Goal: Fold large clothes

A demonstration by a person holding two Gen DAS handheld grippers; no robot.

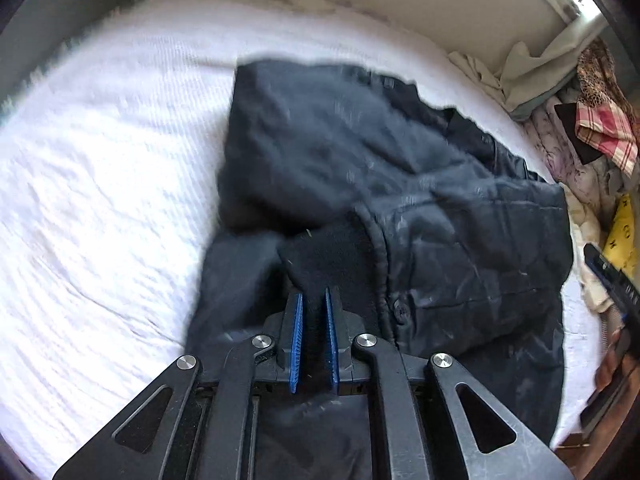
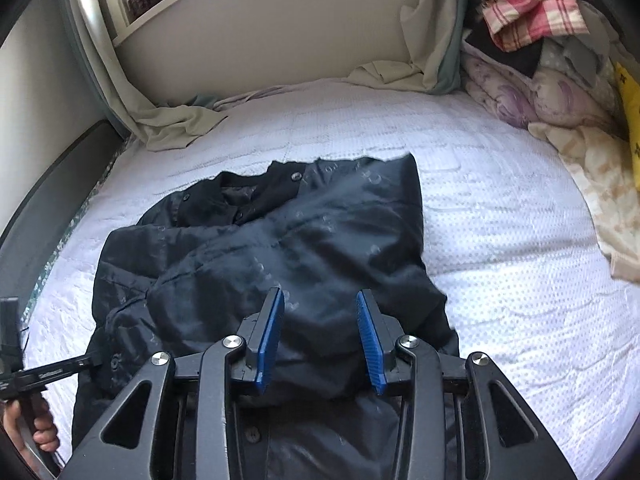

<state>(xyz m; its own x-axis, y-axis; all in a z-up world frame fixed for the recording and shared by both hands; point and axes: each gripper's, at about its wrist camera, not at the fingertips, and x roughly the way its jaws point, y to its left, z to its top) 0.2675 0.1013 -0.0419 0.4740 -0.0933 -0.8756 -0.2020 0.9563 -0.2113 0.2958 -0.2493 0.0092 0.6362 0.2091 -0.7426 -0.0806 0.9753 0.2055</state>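
Note:
A large dark navy jacket (image 1: 400,184) lies partly folded on a white bedspread (image 1: 100,180). My left gripper (image 1: 314,294) is shut on the jacket's black knit cuff (image 1: 332,256), with the cloth pinched between the blue pads. The left wrist view is blurred. In the right wrist view the jacket (image 2: 300,240) lies on the bedspread (image 2: 500,240) with its buttoned collar at the far left. My right gripper (image 2: 320,300) is open over the jacket's near part, with cloth bulging between the blue pads but not pinched.
A pile of bedding and clothes (image 2: 540,60) with a red checked cloth (image 2: 528,4) lies at the bed's far right. A beige curtain (image 2: 172,120) drapes onto the bed by the wall. The left gripper and hand show at the right wrist view's left edge (image 2: 24,376).

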